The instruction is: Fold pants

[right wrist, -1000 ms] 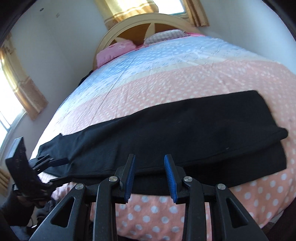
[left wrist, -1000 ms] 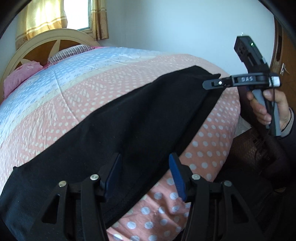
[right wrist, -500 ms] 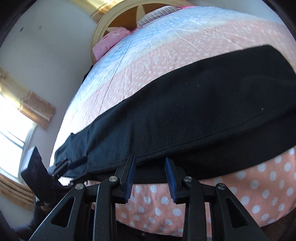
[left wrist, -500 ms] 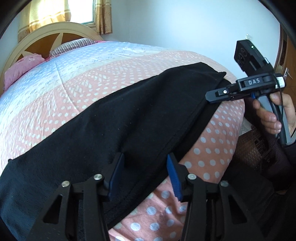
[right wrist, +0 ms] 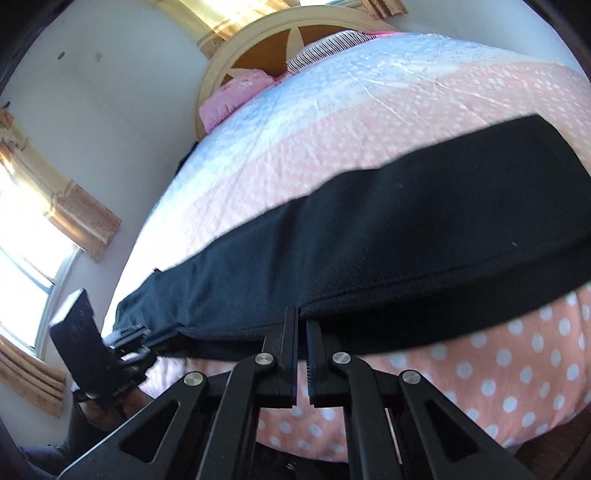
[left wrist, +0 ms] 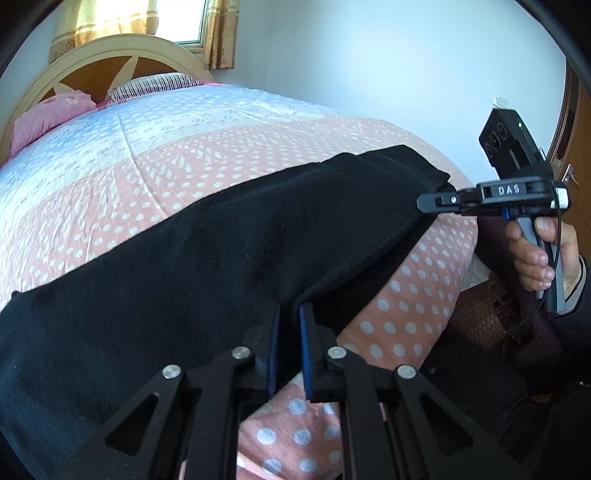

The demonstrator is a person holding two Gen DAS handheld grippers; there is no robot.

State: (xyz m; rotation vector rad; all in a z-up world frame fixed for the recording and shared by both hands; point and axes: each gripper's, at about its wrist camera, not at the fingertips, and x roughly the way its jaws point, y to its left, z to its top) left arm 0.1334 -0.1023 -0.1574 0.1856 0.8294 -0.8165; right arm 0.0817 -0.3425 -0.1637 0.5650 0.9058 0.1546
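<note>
The black pants (left wrist: 192, 258) lie lengthwise across the near end of the polka-dot quilt (left wrist: 184, 155), folded leg over leg. The left gripper (left wrist: 290, 321) is pinched onto the pants' near edge; the right gripper (right wrist: 302, 325) likewise clamps that edge farther along. Pillows (right wrist: 236, 92) sit beyond the pants, by the headboard (right wrist: 258, 44).

A bed (left wrist: 207, 155) with a pink dotted and pale blue quilt fills the middle of both views, its arched cream headboard (left wrist: 92, 59) at upper left under a sunlit window (left wrist: 181, 18) with yellow curtains (left wrist: 218, 33), pale walls (left wrist: 388, 55) around and a wooden door (left wrist: 580, 122) at far right
</note>
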